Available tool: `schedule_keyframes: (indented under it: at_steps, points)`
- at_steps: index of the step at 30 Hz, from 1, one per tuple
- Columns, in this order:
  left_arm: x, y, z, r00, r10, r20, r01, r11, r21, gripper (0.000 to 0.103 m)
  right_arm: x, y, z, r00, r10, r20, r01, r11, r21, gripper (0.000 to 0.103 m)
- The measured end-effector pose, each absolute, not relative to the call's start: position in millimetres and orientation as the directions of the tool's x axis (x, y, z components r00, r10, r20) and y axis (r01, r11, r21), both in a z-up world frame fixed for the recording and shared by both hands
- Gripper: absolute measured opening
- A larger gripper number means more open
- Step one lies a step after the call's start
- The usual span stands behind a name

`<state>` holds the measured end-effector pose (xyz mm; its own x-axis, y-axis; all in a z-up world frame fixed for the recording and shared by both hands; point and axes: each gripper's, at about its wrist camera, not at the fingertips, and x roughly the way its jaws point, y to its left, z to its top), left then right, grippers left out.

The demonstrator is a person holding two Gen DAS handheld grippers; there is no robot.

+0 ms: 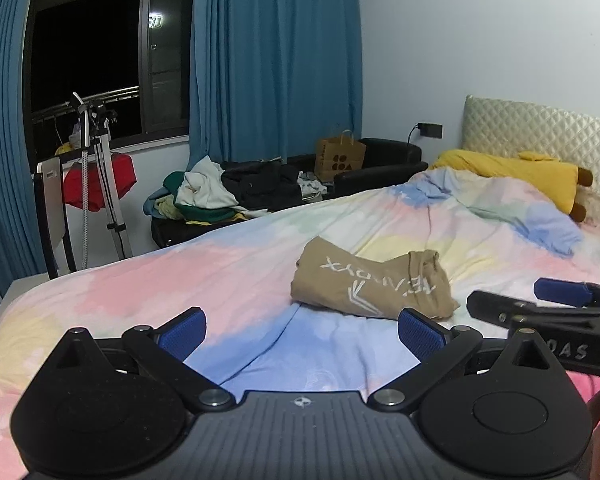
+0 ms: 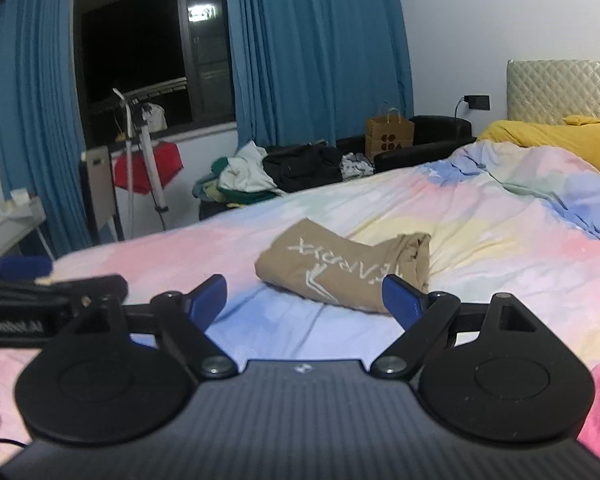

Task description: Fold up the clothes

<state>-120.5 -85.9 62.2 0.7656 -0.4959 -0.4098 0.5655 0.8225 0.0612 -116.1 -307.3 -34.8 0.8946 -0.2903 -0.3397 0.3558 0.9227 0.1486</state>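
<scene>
Both hand-held grippers [image 1: 302,330] [image 2: 304,300] wide, empty.

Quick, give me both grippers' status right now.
Left gripper: open, fingers spread wide, holding nothing.
Right gripper: open, holding nothing; the folded tan shirt lies on the bed beyond it.

We are holding the left tongs [image 1: 302,330] and the right tongs [image 2: 305,298] side by side, both spread wide with nothing between the blue pads [image 1: 418,332], both tilting slightly downward.
</scene>
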Motion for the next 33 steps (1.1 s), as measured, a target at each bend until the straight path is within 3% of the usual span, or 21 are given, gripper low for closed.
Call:
schedule_keyframes:
  at_steps: [14,33]
  points:
    - [-101.4,-67.8,29.6,0.776,-0.465,-0.426,0.515,0.857,0.002,0.103,-103.1,-302.4,-64.7,0.865,-0.377,-0.330,0.422,0.904,0.075,0.086]
    - [-102.8,-60.9,26.0,0.779,-0.453,-0.432,0.501,0.865,-0.003,0.103,-97.6,-302.9,-69.5,0.842,-0.391,-0.371,0.444,0.893,0.068,0.086]
